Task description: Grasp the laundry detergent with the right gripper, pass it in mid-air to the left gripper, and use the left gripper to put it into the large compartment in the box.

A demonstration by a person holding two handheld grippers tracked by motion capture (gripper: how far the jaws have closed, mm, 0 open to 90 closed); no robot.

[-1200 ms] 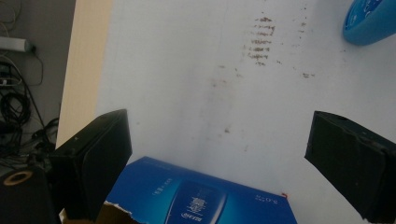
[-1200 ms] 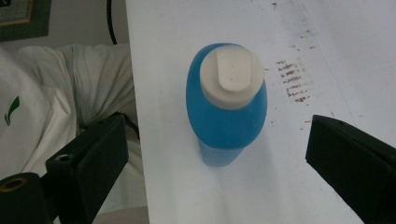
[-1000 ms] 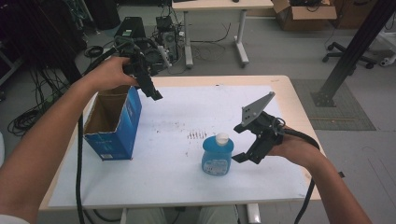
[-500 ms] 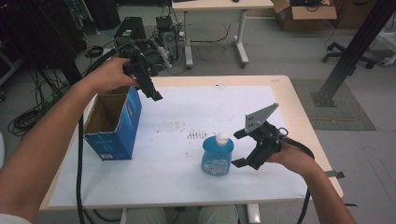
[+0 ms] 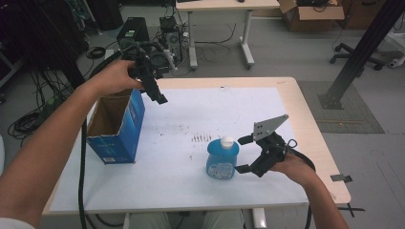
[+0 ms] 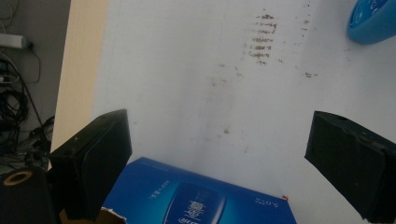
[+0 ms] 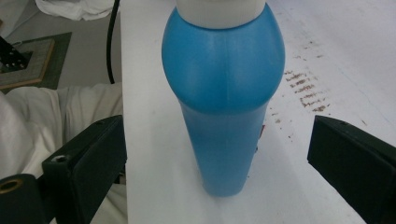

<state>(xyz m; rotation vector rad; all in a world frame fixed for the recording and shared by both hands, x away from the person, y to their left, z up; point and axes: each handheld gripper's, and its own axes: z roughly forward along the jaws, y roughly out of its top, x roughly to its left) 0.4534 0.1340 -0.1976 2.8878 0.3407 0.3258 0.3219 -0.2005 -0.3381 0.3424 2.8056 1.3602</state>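
A white-topped table [image 5: 200, 109] spans the middle of the high view, seen from above with a cluttered room floor behind it. At the left of the frame an open blue cardboard box [image 5: 117, 126] stands upright on the table, its mouth facing up. Just right of center and toward the lower half stands a blue bottle [image 5: 223, 158] with a white cap, upright and on its own. A patch of brown specks marks the tabletop between box and bottle.

The left gripper [image 5: 155, 93] hovers in the upper left of the frame, above the box's far right corner, its jaws spread wide and holding nothing; in the left gripper view the box's blue side sits at the bottom between them.

The right gripper [image 5: 243, 153] sits just right of the bottle at the lower center, jaws wide apart, not yet touching it. In the right gripper view the bottle fills the center between the two jaws.

The step in hand appears to be the approach for grasping the bottle. The next move likely calls for sliding forward until the jaws flank the body, then closing squarely without tipping it.
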